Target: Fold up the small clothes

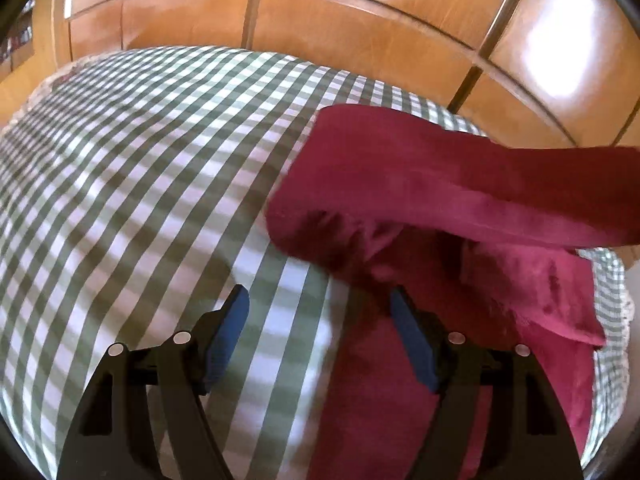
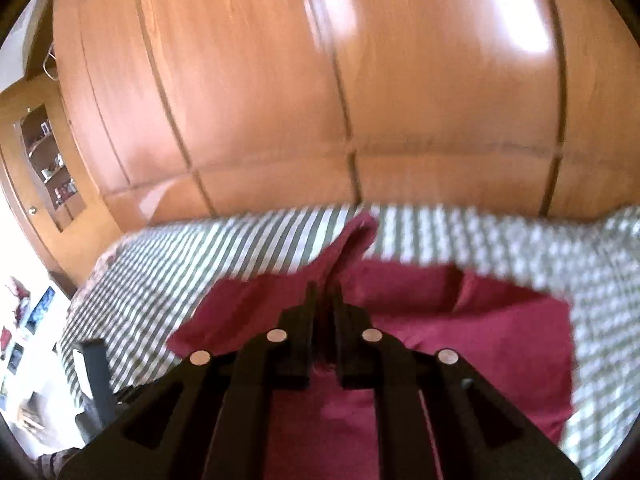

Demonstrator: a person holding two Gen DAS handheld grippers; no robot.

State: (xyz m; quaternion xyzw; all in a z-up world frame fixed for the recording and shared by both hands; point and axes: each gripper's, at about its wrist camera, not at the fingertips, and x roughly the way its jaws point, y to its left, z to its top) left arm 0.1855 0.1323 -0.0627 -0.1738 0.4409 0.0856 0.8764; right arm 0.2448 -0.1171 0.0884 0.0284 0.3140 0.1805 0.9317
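A dark red garment (image 1: pixel 440 184) lies on a bed covered with a green-and-white checked sheet (image 1: pixel 140 160). In the left wrist view one part of it is lifted and stretches off to the right edge. My left gripper (image 1: pixel 320 300) is open and empty, low over the sheet at the garment's left edge; its right finger (image 1: pixel 412 340) is over the red cloth. In the right wrist view my right gripper (image 2: pixel 325 292) is shut on a pinched fold of the red garment (image 2: pixel 480 320) and holds it raised above the checked sheet (image 2: pixel 200 248).
A glossy wooden wardrobe (image 2: pixel 320 80) stands behind the bed, close to its far edge. A wooden cabinet with shelves (image 2: pixel 48 160) is at the far left. The sheet's lace-trimmed edge (image 1: pixel 616 312) lies right of the garment.
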